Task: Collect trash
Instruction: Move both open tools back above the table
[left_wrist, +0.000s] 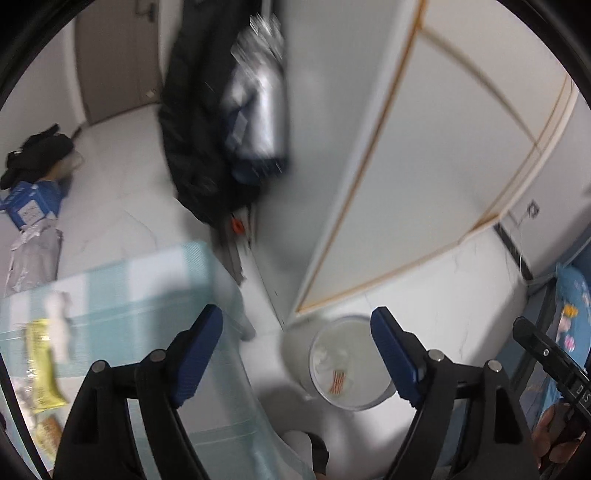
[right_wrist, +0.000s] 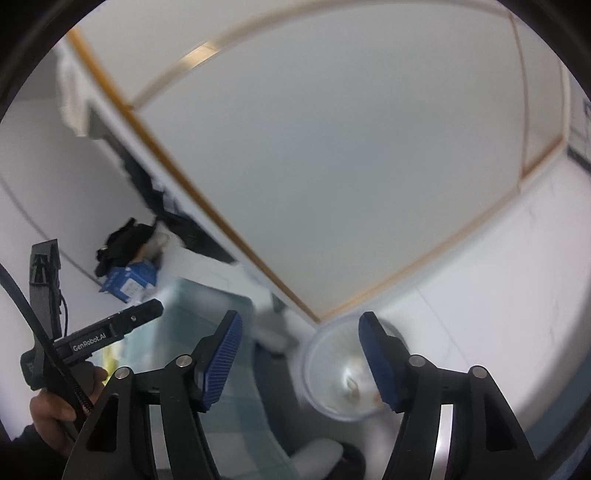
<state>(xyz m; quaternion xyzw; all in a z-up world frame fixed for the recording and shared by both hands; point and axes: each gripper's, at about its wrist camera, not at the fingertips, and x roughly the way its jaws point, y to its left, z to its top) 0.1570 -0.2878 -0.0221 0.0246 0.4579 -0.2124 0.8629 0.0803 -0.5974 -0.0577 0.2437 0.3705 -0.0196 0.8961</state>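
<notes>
Below both grippers, on the white floor (left_wrist: 129, 184), stands a round translucent trash bin (left_wrist: 347, 363), and inside it lie crumpled white paper and one small wrapper with orange stripes (left_wrist: 339, 380). The left gripper (left_wrist: 297, 332) hangs above the edge of a table with a pale blue-green checked cloth (left_wrist: 147, 295), and its blue-padded jaws stand wide apart with nothing between them. The right gripper (right_wrist: 301, 336) is also above the floor, its jaws are apart too and hold nothing; from its view the bin (right_wrist: 332, 373) is seen partly behind the right finger. On the table cloth, at the left side of the left wrist view, lie a yellow packet (left_wrist: 40, 362) and a piece of white crumpled paper (left_wrist: 59, 325), and one more orange-brown packet (left_wrist: 48, 432) is near the lower edge, too blurred to read. A large white panel with a thin wooden frame (left_wrist: 424, 166) leans or stands beside the bin; I cannot tell which. Dark clothes and a silver bag (left_wrist: 255, 103) hang near the corner. Further on the floor there are a blue box (left_wrist: 31, 206), a black bundle (left_wrist: 37, 151) and a grey plastic bag (left_wrist: 33, 254). A hand (right_wrist: 55, 406) of the person holds the handle of the left gripper in the right wrist view.
</notes>
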